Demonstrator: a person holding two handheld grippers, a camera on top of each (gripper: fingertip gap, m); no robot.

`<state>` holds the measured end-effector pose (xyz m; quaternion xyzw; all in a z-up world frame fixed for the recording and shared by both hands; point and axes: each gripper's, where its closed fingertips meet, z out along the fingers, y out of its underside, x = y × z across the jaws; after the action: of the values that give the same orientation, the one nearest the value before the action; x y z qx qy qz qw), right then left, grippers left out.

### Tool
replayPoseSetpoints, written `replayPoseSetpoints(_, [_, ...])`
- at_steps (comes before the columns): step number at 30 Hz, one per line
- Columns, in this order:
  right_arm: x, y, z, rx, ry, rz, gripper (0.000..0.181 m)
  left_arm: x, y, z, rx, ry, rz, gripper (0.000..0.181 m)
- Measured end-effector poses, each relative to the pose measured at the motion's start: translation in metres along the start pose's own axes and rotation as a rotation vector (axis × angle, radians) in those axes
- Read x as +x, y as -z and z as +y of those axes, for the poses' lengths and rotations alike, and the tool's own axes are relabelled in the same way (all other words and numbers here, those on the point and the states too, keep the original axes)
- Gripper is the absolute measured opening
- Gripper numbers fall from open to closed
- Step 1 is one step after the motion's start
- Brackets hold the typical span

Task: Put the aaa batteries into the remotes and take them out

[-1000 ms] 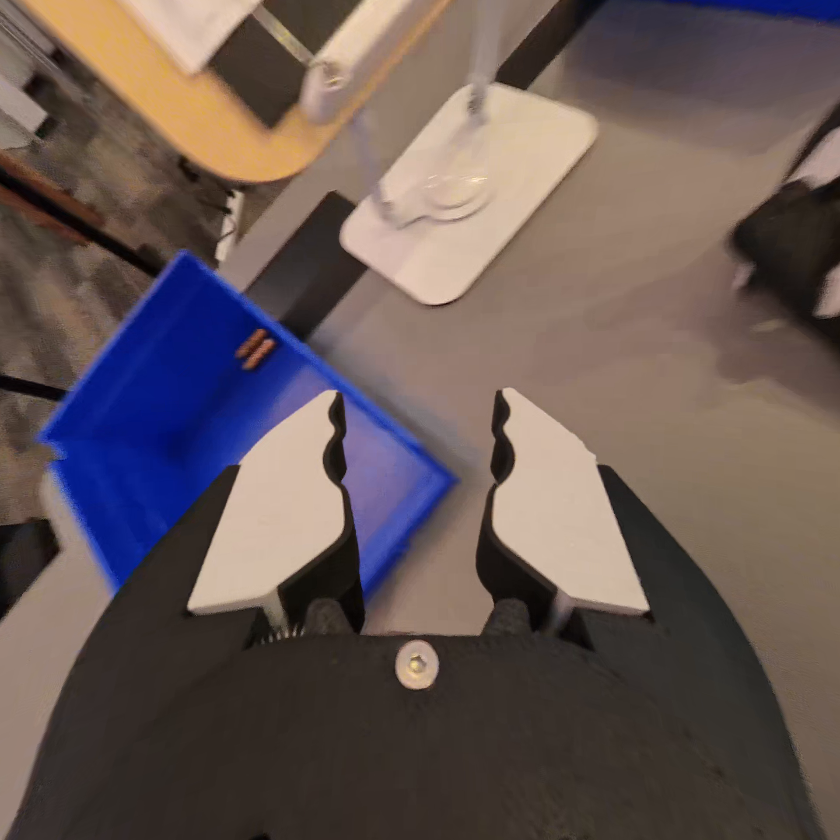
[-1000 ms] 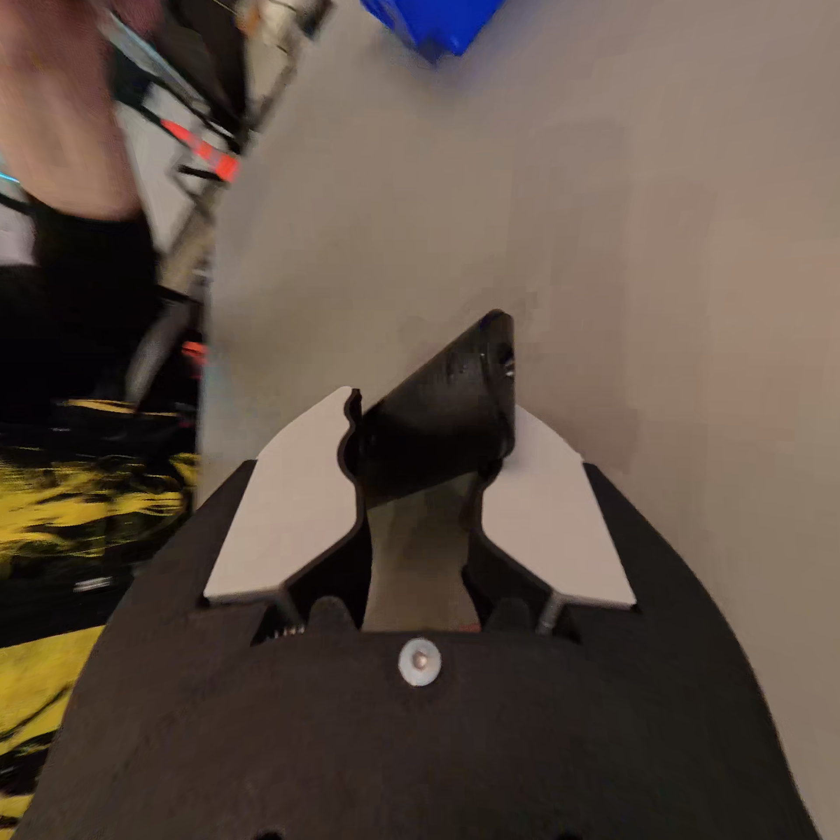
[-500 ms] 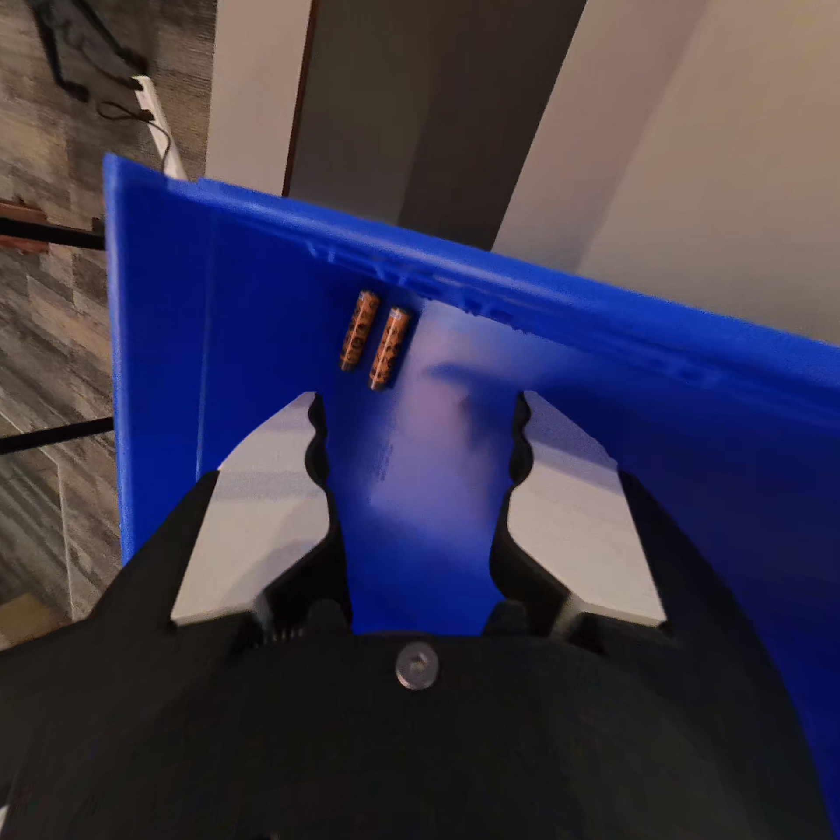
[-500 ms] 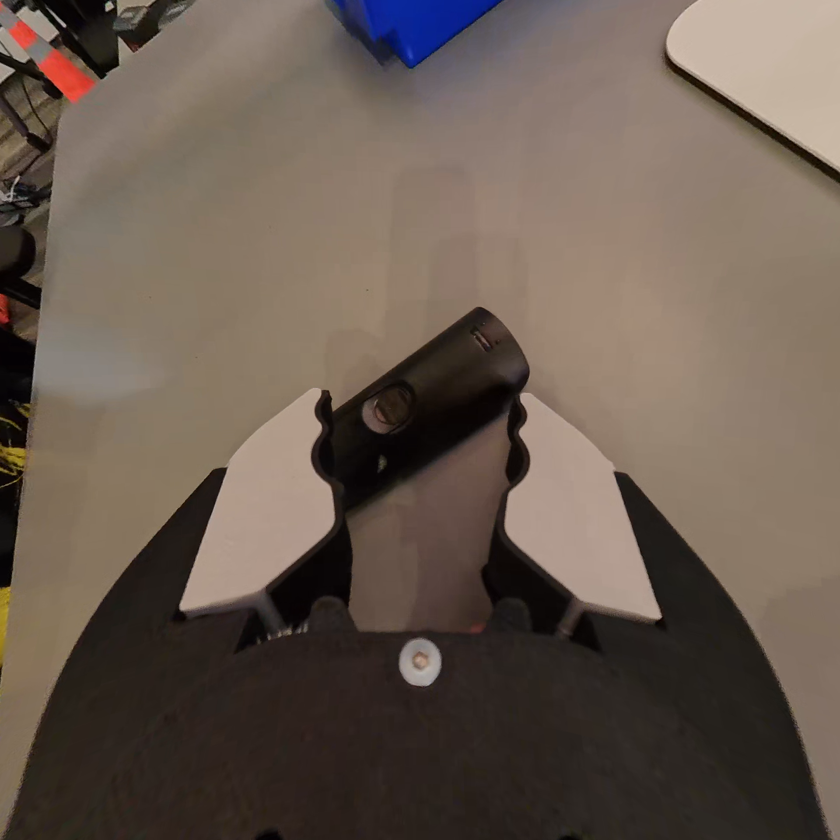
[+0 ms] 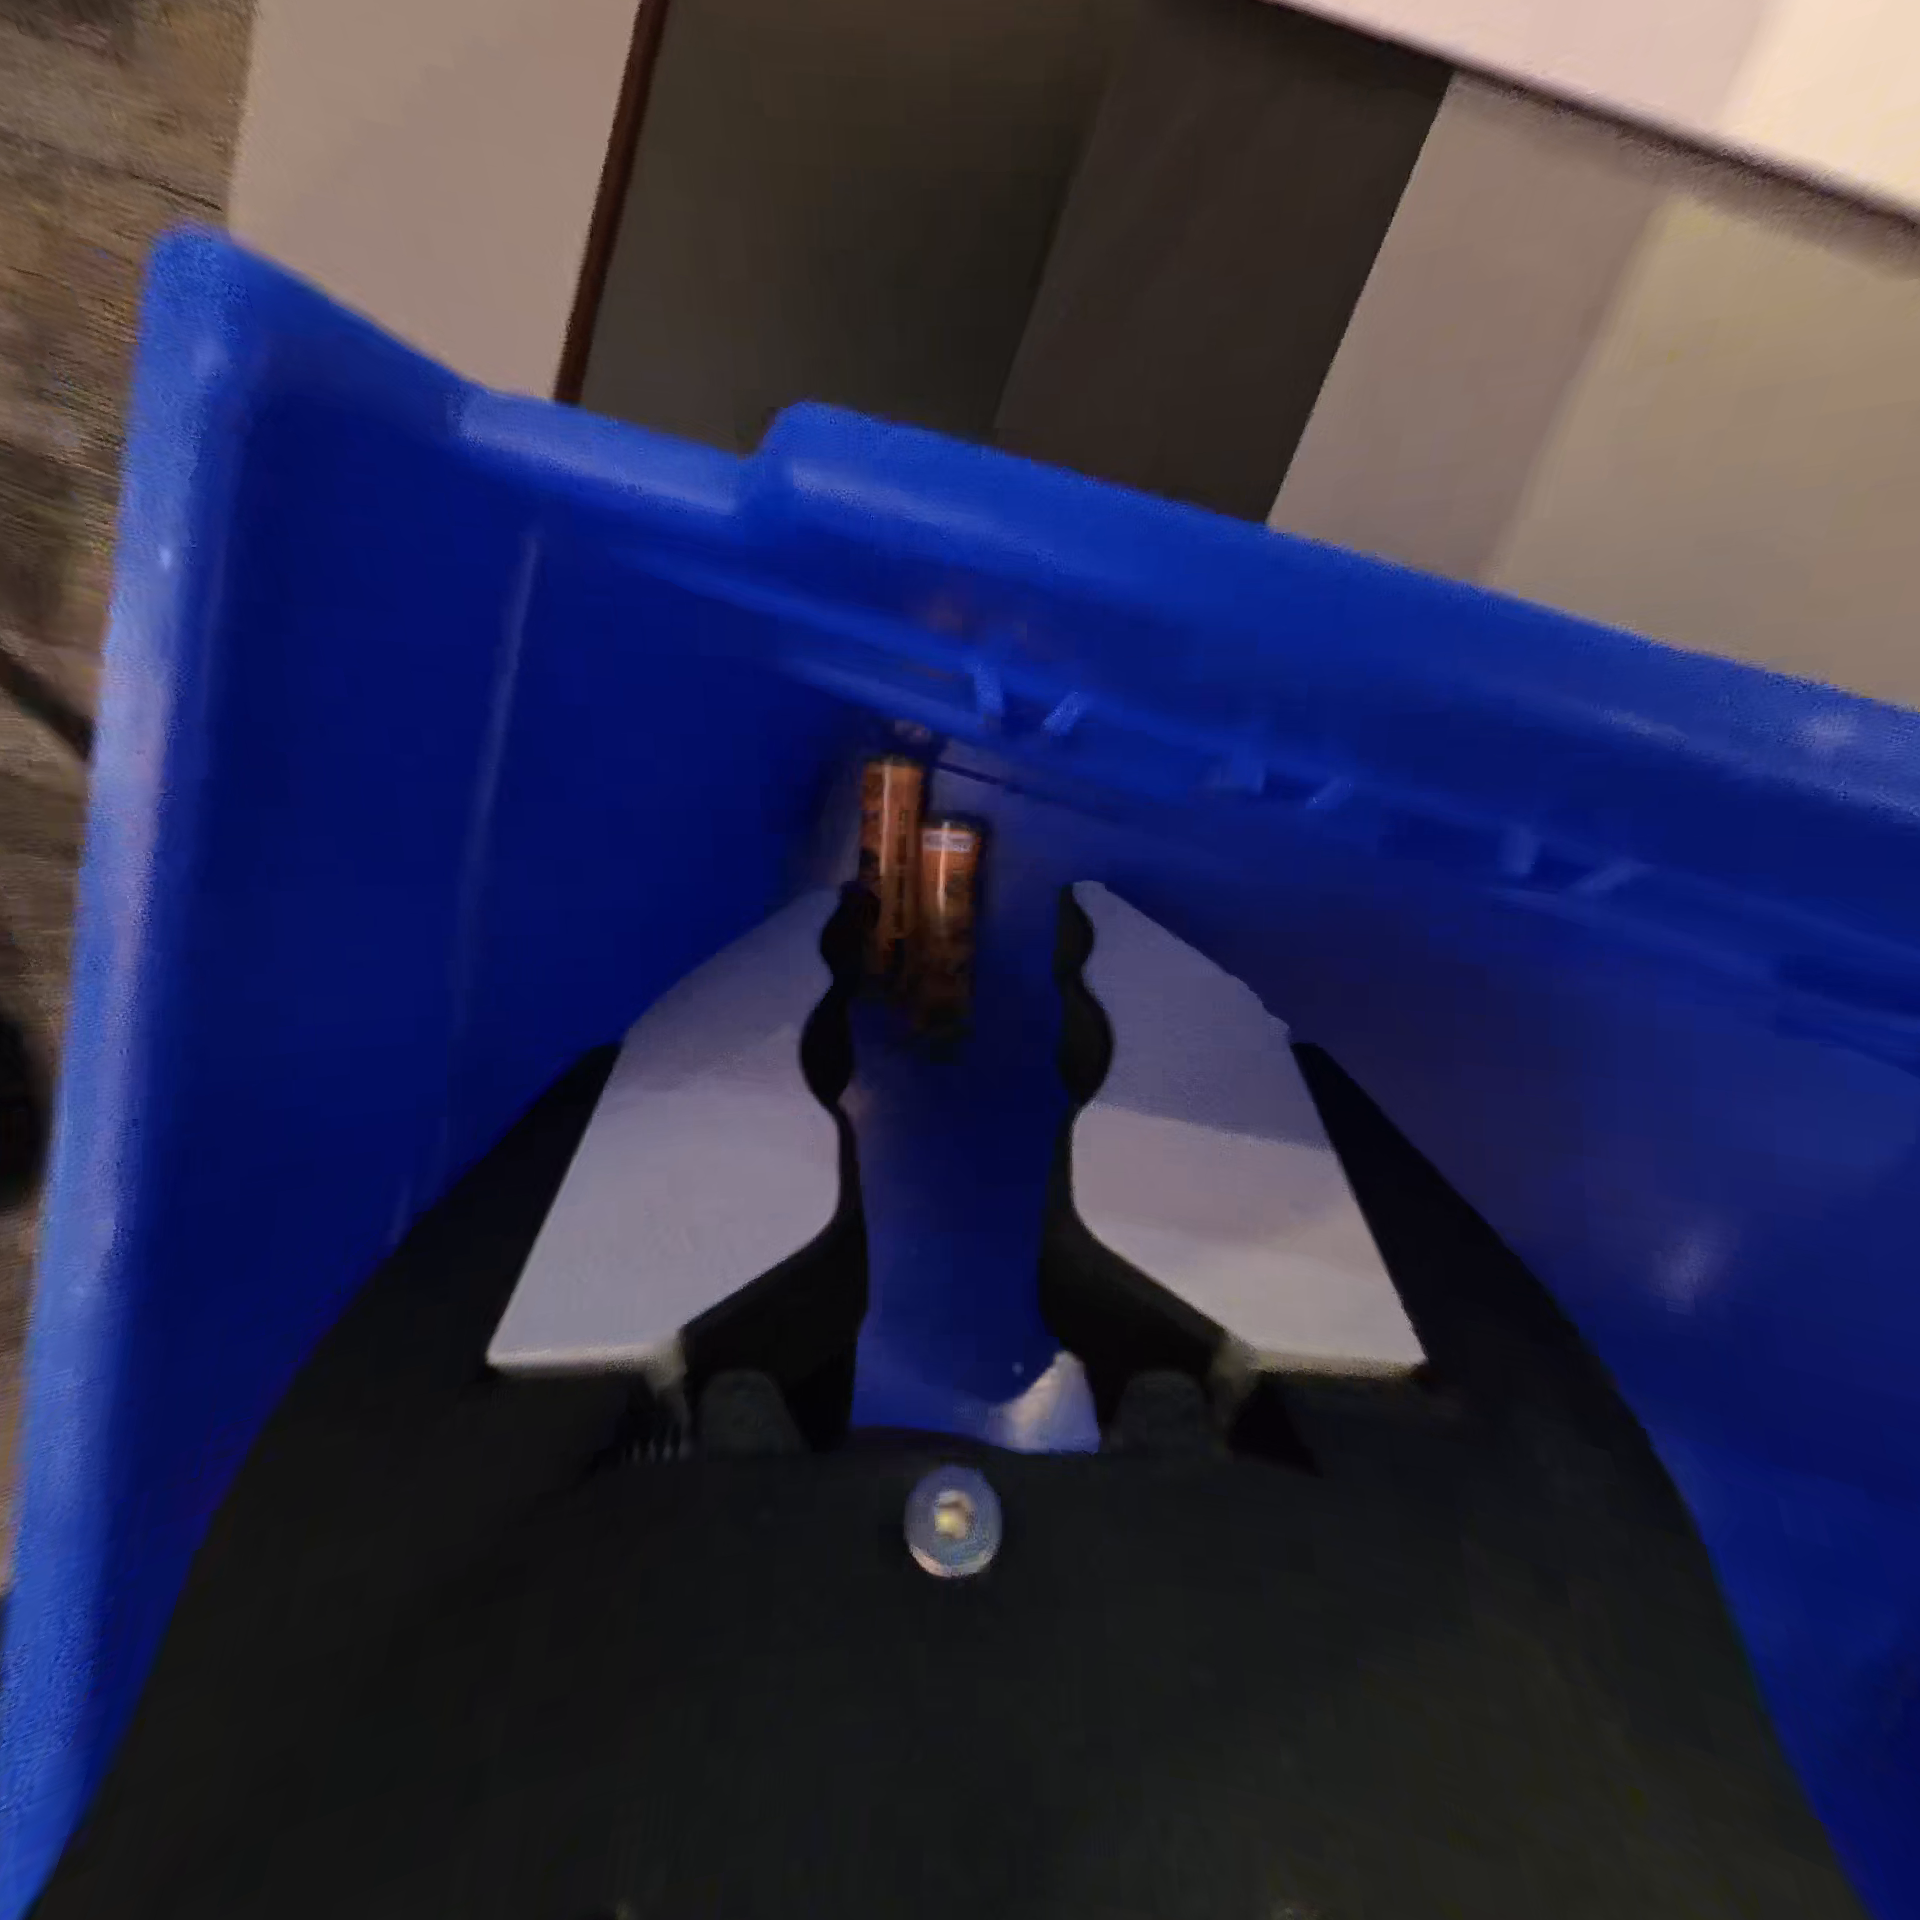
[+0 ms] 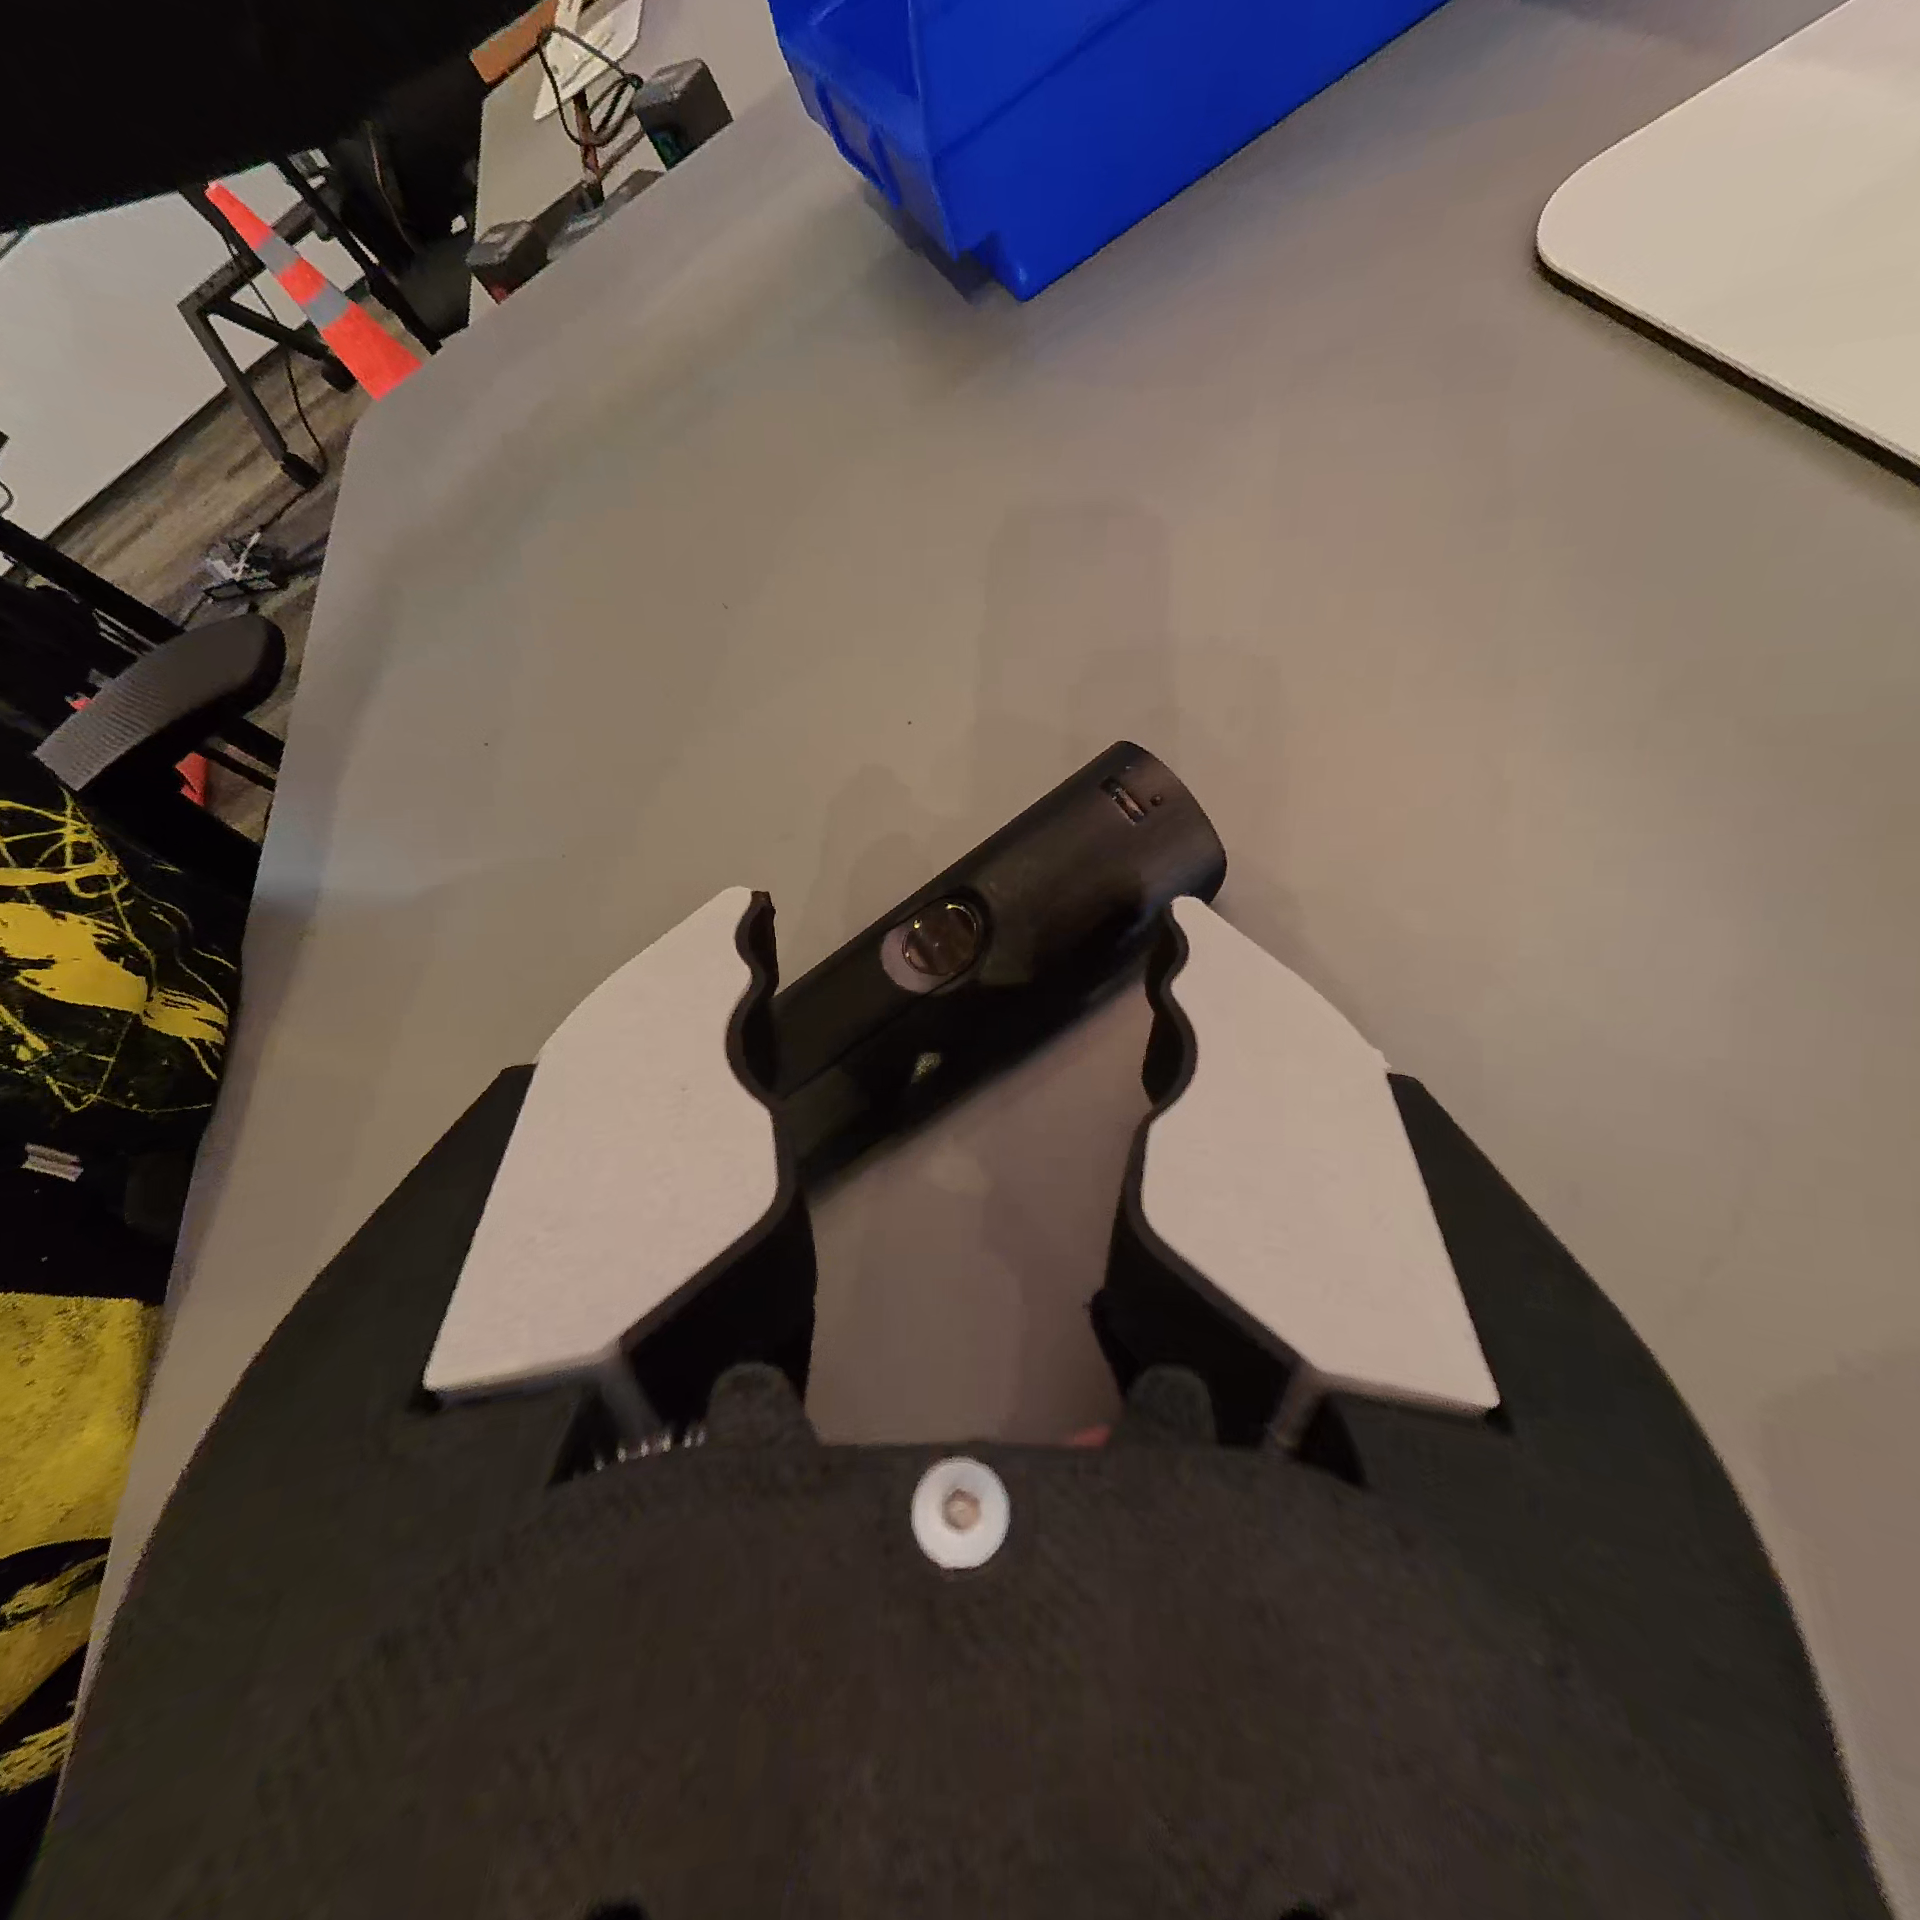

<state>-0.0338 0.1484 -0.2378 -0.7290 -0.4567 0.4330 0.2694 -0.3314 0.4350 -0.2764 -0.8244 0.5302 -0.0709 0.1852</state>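
Two orange AAA batteries point(image 5: 920, 894) lie side by side on the floor of the blue bin point(image 5: 416, 831), against its far wall. My left gripper point(image 5: 956, 914) is inside the bin, open with a narrow gap. The batteries sit between its fingertips, close to the left finger point(image 5: 727, 1091). In the right wrist view a black remote point(image 6: 997, 935) lies slanted on the grey table point(image 6: 727, 571). My right gripper point(image 6: 971, 909) is shut on the remote: its near end is against the left finger and its far end touches the right fingertip.
The blue bin also shows at the far end of the table in the right wrist view point(image 6: 1091, 114). A white flat base point(image 6: 1766, 239) lies at the far right. The table's left edge drops to a floor with an orange cone point(image 6: 322, 301) and a chair armrest point(image 6: 156, 696). The grippers' ends are close to 40 cm from one another.
My left gripper has swung from the table into the blue bin, reached the batteries and narrowed its jaws. My right gripper has lowered the remote from a tilted-up hold to flat on the table.
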Motion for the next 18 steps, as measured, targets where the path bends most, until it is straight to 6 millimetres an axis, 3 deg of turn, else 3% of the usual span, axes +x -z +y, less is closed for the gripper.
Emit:
replayPoseSetpoints(3, [0.000, 0.001, -0.001, 0.011, -0.009, -0.009, 0.068, 0.008, 0.001, 0.002, 0.002, 0.014, 0.041, 0.024])
replayPoseSetpoints(6, [-0.001, 0.003, -0.003, 0.027, -0.014, -0.017, 0.068, 0.020, 0.007, 0.010, -0.101, -0.087, 0.017, 0.027])
replayPoseSetpoints(8, [-0.001, 0.003, -0.004, 0.033, -0.013, -0.016, 0.068, 0.019, 0.009, 0.012, -0.098, -0.078, -0.015, 0.040])
replayPoseSetpoints(12, [-0.001, 0.002, -0.002, 0.020, -0.009, -0.015, 0.068, 0.023, 0.009, 0.014, -0.071, 0.025, 0.062, 0.023])
replayPoseSetpoints(18, [-0.002, 0.004, -0.005, 0.042, -0.018, -0.024, 0.068, 0.024, 0.013, 0.014, -0.066, 0.004, 0.013, 0.022])
